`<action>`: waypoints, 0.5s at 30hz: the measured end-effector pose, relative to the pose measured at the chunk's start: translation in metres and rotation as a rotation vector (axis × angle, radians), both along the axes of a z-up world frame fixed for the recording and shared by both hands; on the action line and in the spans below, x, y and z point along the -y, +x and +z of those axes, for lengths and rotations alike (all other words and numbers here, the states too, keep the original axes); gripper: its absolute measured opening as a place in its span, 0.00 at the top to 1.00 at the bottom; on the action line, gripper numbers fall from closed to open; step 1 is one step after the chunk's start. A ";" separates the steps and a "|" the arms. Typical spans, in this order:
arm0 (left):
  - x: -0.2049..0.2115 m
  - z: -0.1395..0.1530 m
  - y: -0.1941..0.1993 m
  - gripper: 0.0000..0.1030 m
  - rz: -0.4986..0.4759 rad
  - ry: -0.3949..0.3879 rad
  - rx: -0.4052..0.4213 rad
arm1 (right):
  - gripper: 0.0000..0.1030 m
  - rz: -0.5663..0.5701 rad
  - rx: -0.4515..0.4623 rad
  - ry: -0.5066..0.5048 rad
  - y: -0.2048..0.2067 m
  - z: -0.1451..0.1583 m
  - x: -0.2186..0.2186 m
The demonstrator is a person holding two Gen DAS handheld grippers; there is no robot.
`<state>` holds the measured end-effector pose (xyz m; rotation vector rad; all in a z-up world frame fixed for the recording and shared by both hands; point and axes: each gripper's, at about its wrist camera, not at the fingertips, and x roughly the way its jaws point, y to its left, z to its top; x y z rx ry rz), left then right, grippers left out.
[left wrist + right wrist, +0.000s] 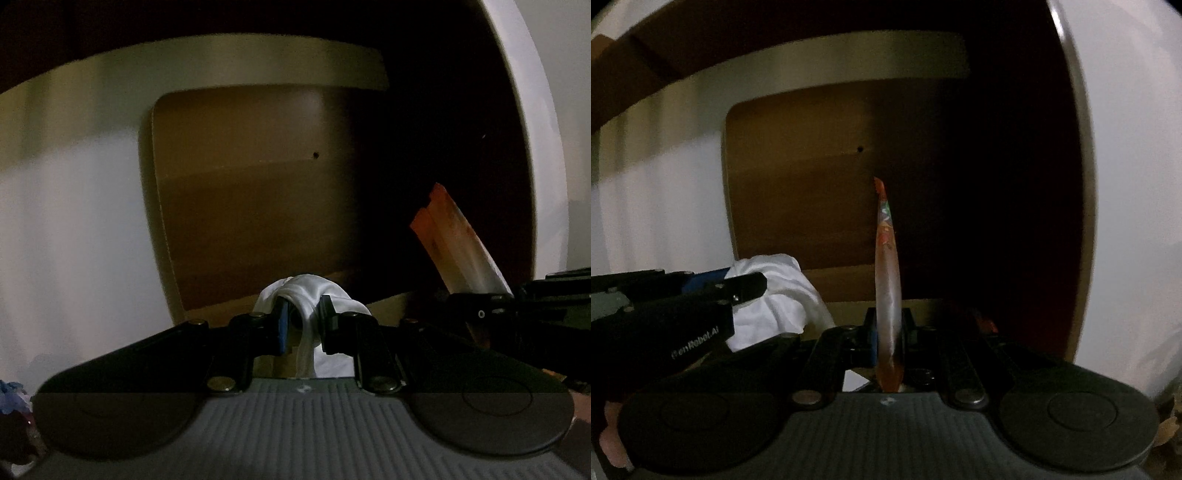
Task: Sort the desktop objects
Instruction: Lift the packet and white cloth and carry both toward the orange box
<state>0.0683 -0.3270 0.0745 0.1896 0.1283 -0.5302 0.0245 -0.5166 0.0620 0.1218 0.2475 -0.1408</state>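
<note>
Gripping a white cloth point(306, 295), the left gripper point(301, 321) faces the box point(258, 206) just ahead; the right gripper point(888, 332) clamps an orange packet point(886, 280), long axis pointing forward beyond its fingers

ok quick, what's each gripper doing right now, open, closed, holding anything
Left gripper: closed on a white cloth.
Right gripper: closed on a thin orange packet, held edge-on and pointing forward.
</note>
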 end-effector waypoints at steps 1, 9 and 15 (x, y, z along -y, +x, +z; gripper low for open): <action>0.000 -0.002 0.001 0.83 0.005 0.003 -0.004 | 0.91 0.002 -0.006 0.001 0.003 -0.002 -0.001; -0.003 -0.005 0.004 0.83 0.020 0.009 -0.016 | 0.91 0.005 -0.041 0.005 0.016 -0.012 -0.005; -0.001 -0.008 0.004 0.83 0.033 0.015 -0.042 | 0.91 -0.013 -0.064 0.011 0.027 -0.016 0.000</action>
